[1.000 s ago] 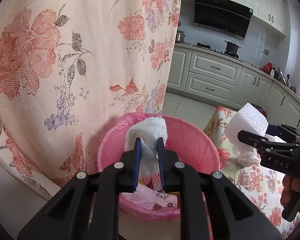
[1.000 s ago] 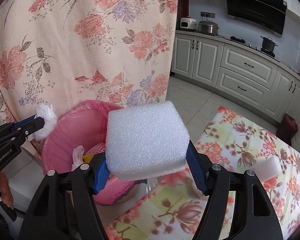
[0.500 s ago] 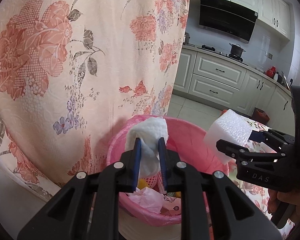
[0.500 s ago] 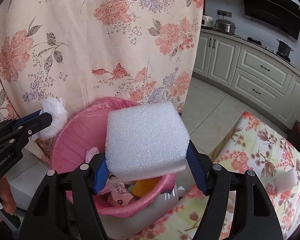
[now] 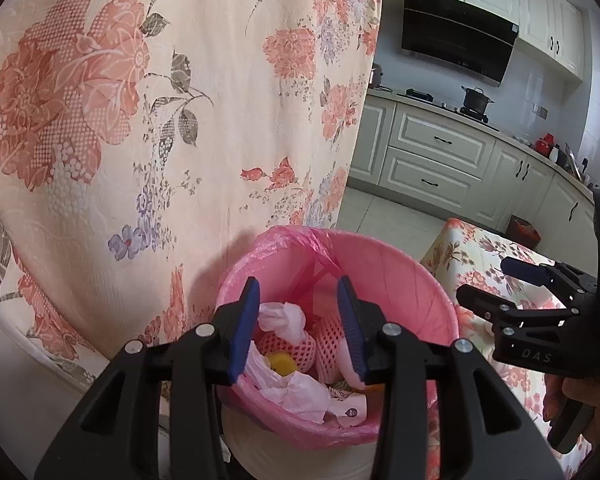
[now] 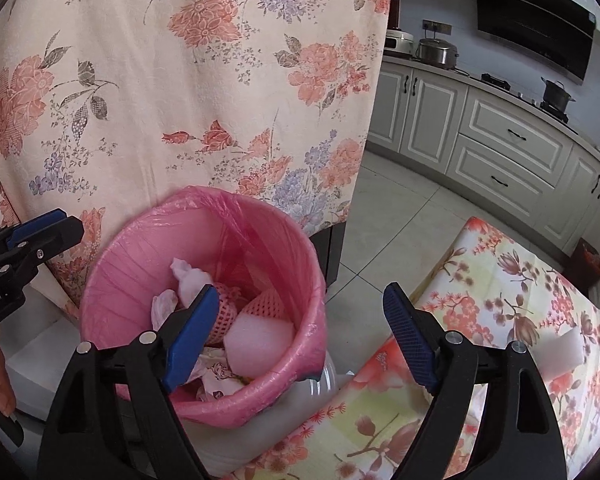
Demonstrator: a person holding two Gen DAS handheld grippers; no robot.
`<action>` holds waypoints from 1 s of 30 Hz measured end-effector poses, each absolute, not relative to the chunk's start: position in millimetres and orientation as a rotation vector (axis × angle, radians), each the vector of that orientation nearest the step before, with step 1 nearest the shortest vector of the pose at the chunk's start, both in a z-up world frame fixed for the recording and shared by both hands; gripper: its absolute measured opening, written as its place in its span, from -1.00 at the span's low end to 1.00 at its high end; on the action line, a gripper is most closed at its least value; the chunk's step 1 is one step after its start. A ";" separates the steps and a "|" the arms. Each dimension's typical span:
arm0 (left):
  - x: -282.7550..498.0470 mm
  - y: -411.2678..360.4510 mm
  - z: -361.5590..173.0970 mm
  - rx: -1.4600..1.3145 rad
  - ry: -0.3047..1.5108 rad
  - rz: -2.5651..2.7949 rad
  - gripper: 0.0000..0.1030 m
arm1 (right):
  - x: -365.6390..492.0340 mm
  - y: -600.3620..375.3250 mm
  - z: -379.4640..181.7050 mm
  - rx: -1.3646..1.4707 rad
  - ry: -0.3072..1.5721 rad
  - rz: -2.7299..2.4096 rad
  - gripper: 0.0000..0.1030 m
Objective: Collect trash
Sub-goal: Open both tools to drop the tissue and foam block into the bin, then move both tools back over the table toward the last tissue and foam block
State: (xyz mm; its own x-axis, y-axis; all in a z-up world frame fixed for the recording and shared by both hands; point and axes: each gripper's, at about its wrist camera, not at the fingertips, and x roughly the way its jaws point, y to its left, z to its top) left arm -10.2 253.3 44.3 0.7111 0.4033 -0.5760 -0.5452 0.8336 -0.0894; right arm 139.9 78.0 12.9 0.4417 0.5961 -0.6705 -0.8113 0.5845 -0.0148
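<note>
A bin with a pink liner stands in front of a hanging floral cloth. My left gripper hovers over it, jaws opening with nothing between them. The crumpled white tissue lies in the bin below. My right gripper is over the bin's right rim, jaws opening wide and empty. The white foam block rests inside the bin on pink net wrappers and paper scraps. Each gripper shows in the other's view: the right gripper and the left gripper.
A table with a floral cloth stands right of the bin, and a small white foam piece lies on it. The floral curtain fills the left. Kitchen cabinets and tiled floor lie behind. The bin sits on a white base.
Both grippers have opened. The tissue has dropped from the left one and the foam block from the right one, and both now lie in the bin.
</note>
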 end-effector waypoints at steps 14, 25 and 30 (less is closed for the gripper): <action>3.2 213.3 50.4 -0.223 0.578 0.462 -0.14 | 161.4 0.3 14.7 -0.302 0.663 0.797 0.61; 34.5 161.9 53.3 -0.178 0.595 0.371 -0.08 | 198.9 -89.6 16.1 -0.240 0.666 0.658 0.63; 52.2 136.2 51.3 -0.156 0.609 0.331 -0.03 | 214.7 -125.9 15.4 -0.207 0.668 0.607 0.63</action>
State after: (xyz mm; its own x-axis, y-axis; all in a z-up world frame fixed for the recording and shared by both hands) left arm 52.2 136.2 51.3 0.7697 0.2579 -0.5840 -0.3490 0.9360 -0.0466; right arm 214.8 -125.9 15.4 0.6208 0.4600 -0.6348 -0.5885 0.8084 0.0103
